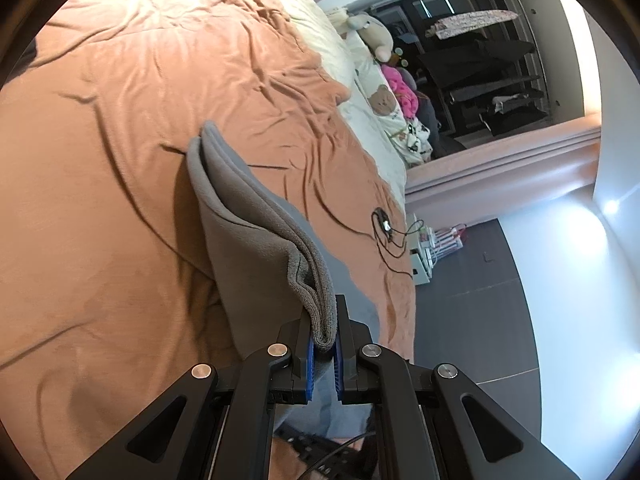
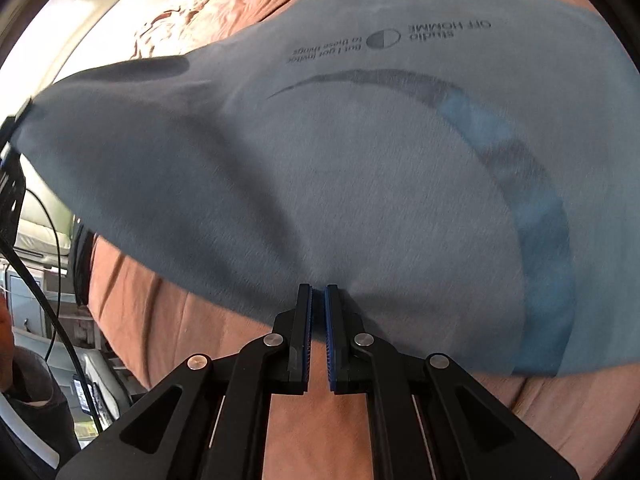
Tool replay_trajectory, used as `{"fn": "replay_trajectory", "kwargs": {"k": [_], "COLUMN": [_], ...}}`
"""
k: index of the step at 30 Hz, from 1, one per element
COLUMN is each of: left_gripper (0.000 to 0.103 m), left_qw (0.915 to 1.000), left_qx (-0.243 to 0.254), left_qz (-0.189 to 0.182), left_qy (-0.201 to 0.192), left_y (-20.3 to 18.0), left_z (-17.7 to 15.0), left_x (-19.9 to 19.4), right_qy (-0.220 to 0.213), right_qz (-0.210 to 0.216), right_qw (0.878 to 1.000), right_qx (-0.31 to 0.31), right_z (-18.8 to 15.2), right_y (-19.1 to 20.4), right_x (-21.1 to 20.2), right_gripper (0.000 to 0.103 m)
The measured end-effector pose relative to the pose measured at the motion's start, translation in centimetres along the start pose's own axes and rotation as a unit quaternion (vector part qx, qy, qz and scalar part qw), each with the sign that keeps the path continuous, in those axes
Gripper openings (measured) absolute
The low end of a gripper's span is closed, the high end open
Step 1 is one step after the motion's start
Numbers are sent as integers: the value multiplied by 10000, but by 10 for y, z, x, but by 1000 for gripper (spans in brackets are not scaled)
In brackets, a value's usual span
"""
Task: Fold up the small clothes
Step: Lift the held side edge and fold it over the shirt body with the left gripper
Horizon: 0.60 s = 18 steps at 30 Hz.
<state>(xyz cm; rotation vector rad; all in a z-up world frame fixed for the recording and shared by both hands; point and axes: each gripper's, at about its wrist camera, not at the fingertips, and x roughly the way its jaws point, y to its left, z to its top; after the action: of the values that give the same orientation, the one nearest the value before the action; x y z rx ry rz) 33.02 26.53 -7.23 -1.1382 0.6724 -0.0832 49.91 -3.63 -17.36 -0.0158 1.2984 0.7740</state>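
Orange bedspread (image 1: 120, 200) covers the bed. Blue-grey shirt (image 2: 360, 180) hangs lifted above it, stretched between both tools. Left gripper (image 1: 324, 344) closed on its bunched hem; right gripper (image 2: 318, 300) nipping its lower edge, jaws nearly together

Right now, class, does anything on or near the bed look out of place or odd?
Yes: a tangled black cable lies on the orange bedspread near its edge, beside the garment.
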Motion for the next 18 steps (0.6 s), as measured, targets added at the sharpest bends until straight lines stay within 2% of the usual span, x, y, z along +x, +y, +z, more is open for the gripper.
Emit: {"fn": "replay_trajectory", "kwargs": {"k": [4,9,15,16,18], "left_gripper": [7,7,7,7,7], "left_qw": [9999,9994,9981,9978,9971], "left_qx": [76,248,413,447,515], "left_qz": [-56,-112,-208,-220,-239], "left_qy": [80,232,406,443,511], "left_y": [-11,-34,-59,-63,-72], "left_z": [-1,-4,-9,-10,-13], "left_x": [9,22,41,45,53], "right_qy": [-77,-513,-854,-887,-977], "right_qz": [352,595,520,502,437], "right_qw": [9989,9952,9931,9930,9926], "right_qx": [292,590,608,594,578], "right_z": [-2,-5,-10,-11,-17], "right_y": [-11,-33,-51,-53,-59], "right_x": [-12,-45,-78,-83,-93], "right_gripper": [3,3,4,7,19]}}
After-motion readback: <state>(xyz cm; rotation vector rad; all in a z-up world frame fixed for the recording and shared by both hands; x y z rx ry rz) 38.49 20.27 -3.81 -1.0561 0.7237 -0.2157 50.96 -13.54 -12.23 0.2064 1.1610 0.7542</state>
